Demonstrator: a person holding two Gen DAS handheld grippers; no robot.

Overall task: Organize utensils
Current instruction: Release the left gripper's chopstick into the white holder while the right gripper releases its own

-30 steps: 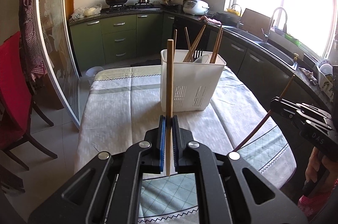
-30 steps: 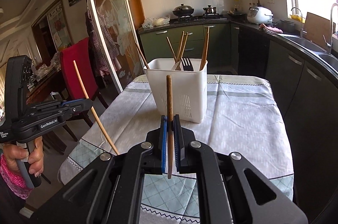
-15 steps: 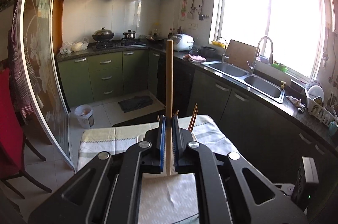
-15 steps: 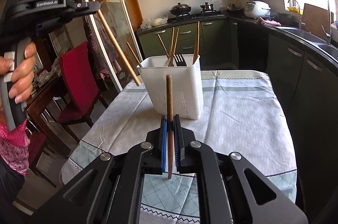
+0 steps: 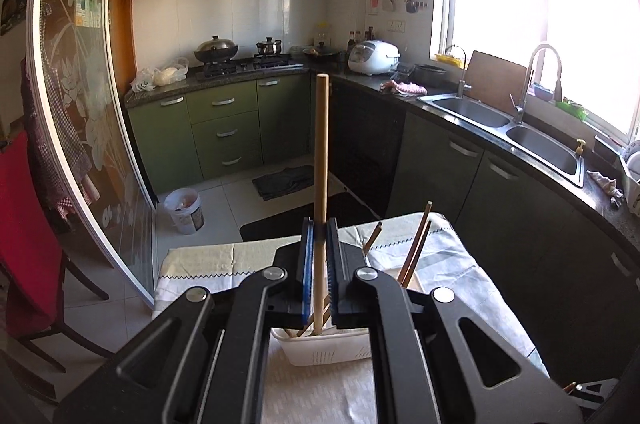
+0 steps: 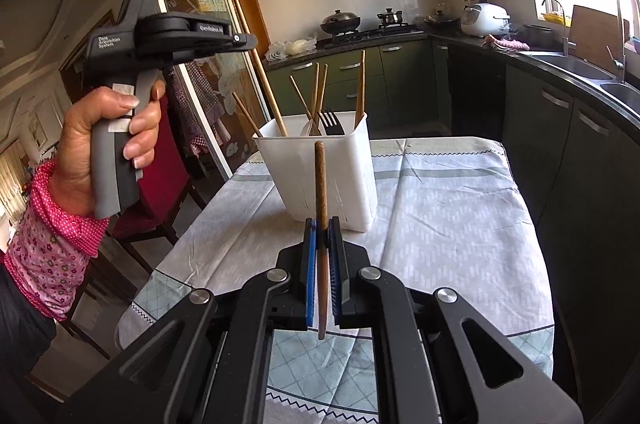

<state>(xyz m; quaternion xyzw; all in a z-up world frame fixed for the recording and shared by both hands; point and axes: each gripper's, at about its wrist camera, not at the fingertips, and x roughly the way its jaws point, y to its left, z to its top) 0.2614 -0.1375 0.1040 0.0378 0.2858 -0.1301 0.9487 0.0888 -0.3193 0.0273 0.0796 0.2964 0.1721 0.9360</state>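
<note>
With both jaws clenched on 1 chopstick each, the left gripper [image 5: 318, 236] chopstick [image 5: 321, 151] is best lowered tip-first into the holder [image 6: 320, 175] before release, while the right gripper [image 6: 322, 236] chopstick [image 6: 321, 183] is kept clear.

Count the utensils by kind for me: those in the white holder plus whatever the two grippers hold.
Loose chopsticks standing in the white holder: 5
Held chopsticks: 2, the light chopstick in the left gripper, its lower end inside the holder, and the dark chopstick in the right gripper
Fork: 1
White spoon-like piece, mostly hidden: 1
Total: 9
</note>
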